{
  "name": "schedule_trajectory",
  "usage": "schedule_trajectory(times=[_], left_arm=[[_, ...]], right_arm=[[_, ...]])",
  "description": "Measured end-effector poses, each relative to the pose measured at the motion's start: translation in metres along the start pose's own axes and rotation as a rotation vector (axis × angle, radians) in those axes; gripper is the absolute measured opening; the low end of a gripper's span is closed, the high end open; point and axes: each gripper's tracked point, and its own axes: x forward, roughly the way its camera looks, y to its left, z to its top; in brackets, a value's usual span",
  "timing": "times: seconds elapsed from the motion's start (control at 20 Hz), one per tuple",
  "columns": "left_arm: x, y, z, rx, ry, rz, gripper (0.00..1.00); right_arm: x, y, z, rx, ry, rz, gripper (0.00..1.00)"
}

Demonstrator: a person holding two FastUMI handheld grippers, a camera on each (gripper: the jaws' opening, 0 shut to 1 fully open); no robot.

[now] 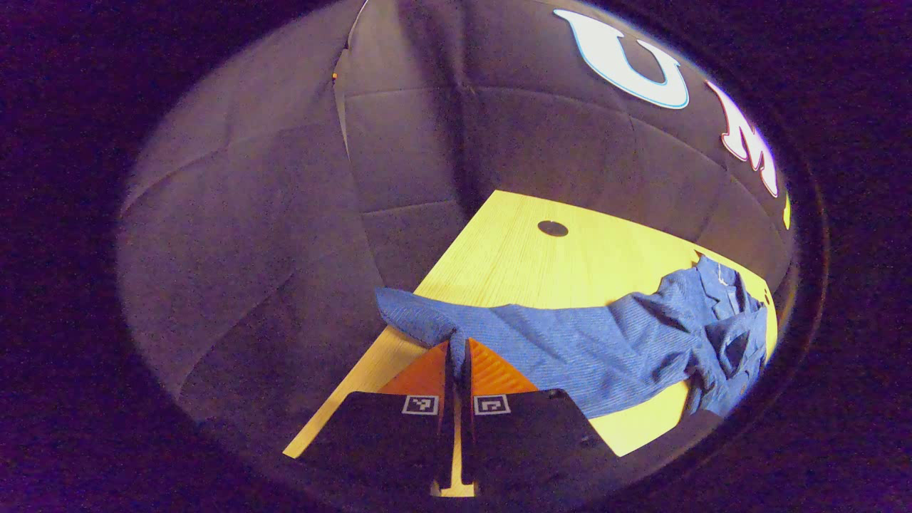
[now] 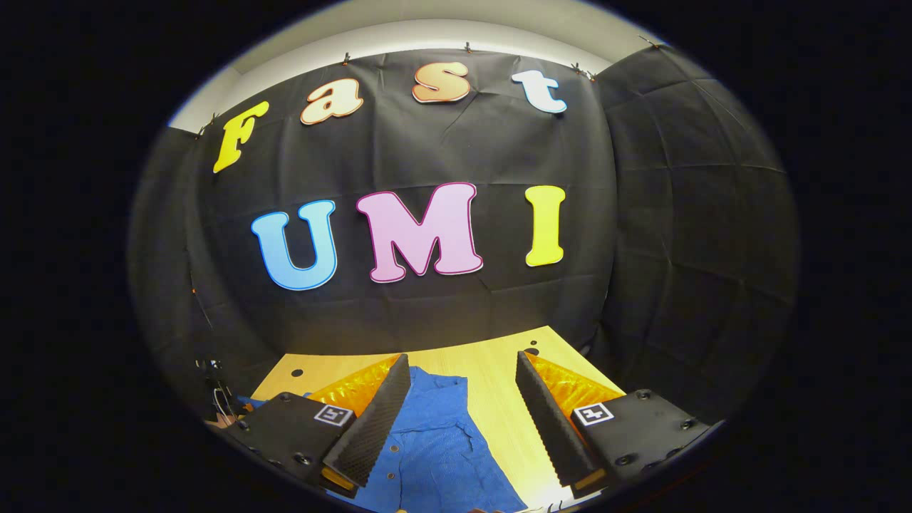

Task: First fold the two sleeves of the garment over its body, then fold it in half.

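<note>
1. No words or numbers on any object can be read.
2. On the left gripper [image 1: 458, 349], two square black-and-white coded markers [image 1: 420, 405], one at each finger's base; they are patterns, not letters.
3. On the right gripper [image 2: 463, 363], like markers [image 2: 593, 413], one at each finger's base.
4. On the shirt [image 1: 605, 349], a pale tag [image 1: 721, 274] by the collar, too small to read.

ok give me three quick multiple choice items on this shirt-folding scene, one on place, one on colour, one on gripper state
1. Where does the garment lie?
A. on the wooden table
B. on the floor
C. on a chair

2. What colour is the garment?
A. red
B. blue
C. white

3. How do the two grippers stand?
A. both open
B. both shut on cloth
C. left gripper shut on the sleeve, right gripper open

Key: 1 A, the cloth spreads over the tabletop; 2 B, it is blue in both views; 3 C, left jaws pinch the sleeve, right jaws stand wide apart.
</note>
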Motion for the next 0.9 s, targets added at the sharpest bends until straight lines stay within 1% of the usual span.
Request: schedule_trajectory(times=[0.05,0.1,0.2,0.25,0.3,0.35,0.45,0.5,0.55,0.6,0.7,0.75,0.85,0.9], left_arm=[[-0.007,-0.005,0.012,0.016,-0.012,0.0,0.02],[-0.017,-0.013,0.023,0.017,-0.025,-0.011,0.02],[-0.038,-0.037,0.046,-0.005,-0.058,-0.055,0.02],[-0.049,-0.051,0.058,-0.01,-0.073,-0.073,0.02],[-0.059,-0.065,0.065,-0.009,-0.087,-0.096,0.02],[-0.071,-0.085,0.075,-0.002,-0.103,-0.124,0.02],[-0.099,-0.128,0.097,0.035,-0.156,-0.177,0.02],[-0.113,-0.154,0.104,0.058,-0.175,-0.201,0.02],[-0.128,-0.178,0.111,0.077,-0.193,-0.226,0.02],[-0.141,-0.203,0.117,0.096,-0.206,-0.252,0.02],[-0.164,-0.254,0.131,0.128,-0.263,-0.308,0.02],[-0.176,-0.279,0.142,0.139,-0.303,-0.335,0.02],[-0.194,-0.329,0.144,0.165,-0.333,-0.382,0.01],[-0.201,-0.353,0.145,0.179,-0.344,-0.407,0.01]], right_arm=[[0.0,0.0,-0.001,0.004,0.001,0.006,0.96],[0.0,-0.001,-0.002,0.008,0.0,0.012,0.89],[0.002,-0.004,-0.004,0.021,0.001,0.023,0.89],[0.003,-0.007,-0.006,0.031,0.002,0.026,0.96],[0.005,-0.011,-0.007,0.045,0.004,0.029,0.96],[0.006,-0.015,-0.008,0.062,0.005,0.033,0.89],[0.008,-0.026,-0.009,0.084,0.007,0.041,0.89],[0.01,-0.033,-0.009,0.09,0.008,0.045,0.96],[0.014,-0.041,-0.008,0.093,0.01,0.047,0.89],[0.017,-0.05,-0.007,0.099,0.01,0.049,0.96],[0.025,-0.067,-0.003,0.116,0.009,0.053,0.95],[0.028,-0.075,-0.002,0.122,0.01,0.058,0.93],[0.036,-0.095,-0.003,0.121,0.01,0.063,0.93],[0.041,-0.105,-0.007,0.121,0.019,0.067,0.84]])
